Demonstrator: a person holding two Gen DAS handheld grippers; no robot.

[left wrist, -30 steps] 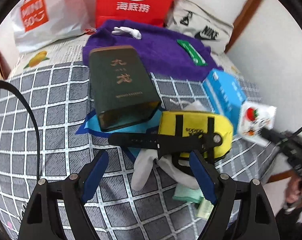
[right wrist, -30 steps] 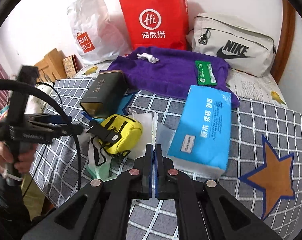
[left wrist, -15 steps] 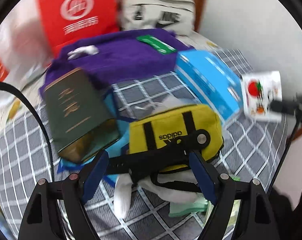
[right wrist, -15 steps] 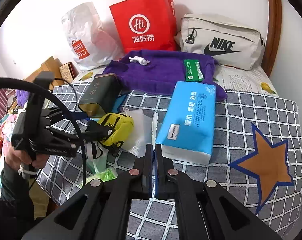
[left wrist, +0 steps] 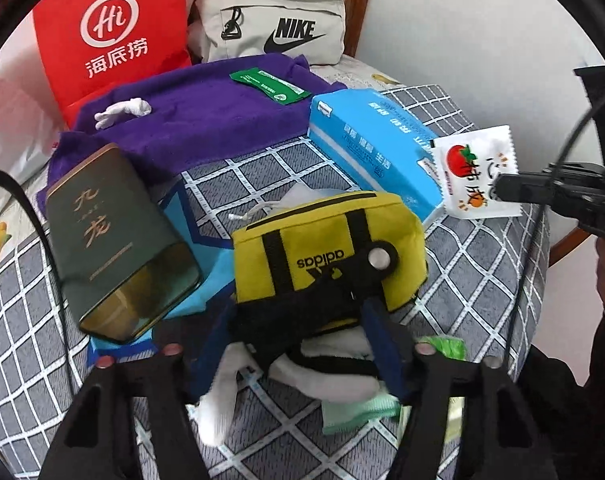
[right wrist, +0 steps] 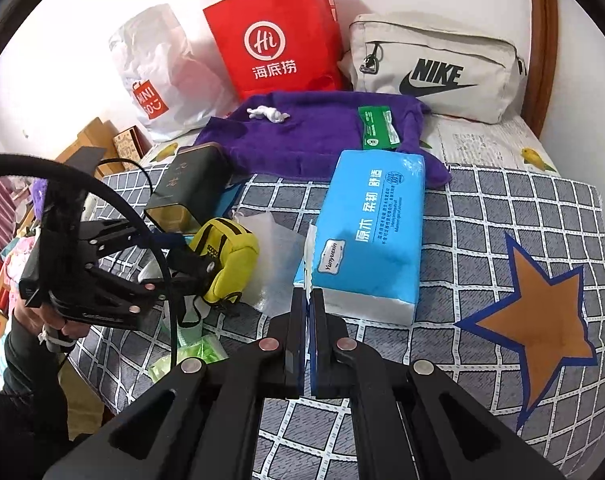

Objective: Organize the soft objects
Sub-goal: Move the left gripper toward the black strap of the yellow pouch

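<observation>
The left tongs [left wrist: 298, 316] have closed in on the yellow pouch's [left wrist: 326, 248] black strap near the bed's [right wrist: 502, 208] left edge; lifting looks next. Right tongs [right wrist: 307, 312] stay clenched on a sachet [left wrist: 476, 172].

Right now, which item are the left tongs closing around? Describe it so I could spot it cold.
On the grey checked bedspread, look left of the blue tissue pack, beside the dark green tin. It is the small yellow Adidas pouch, the only yellow item, with black straps.
</observation>
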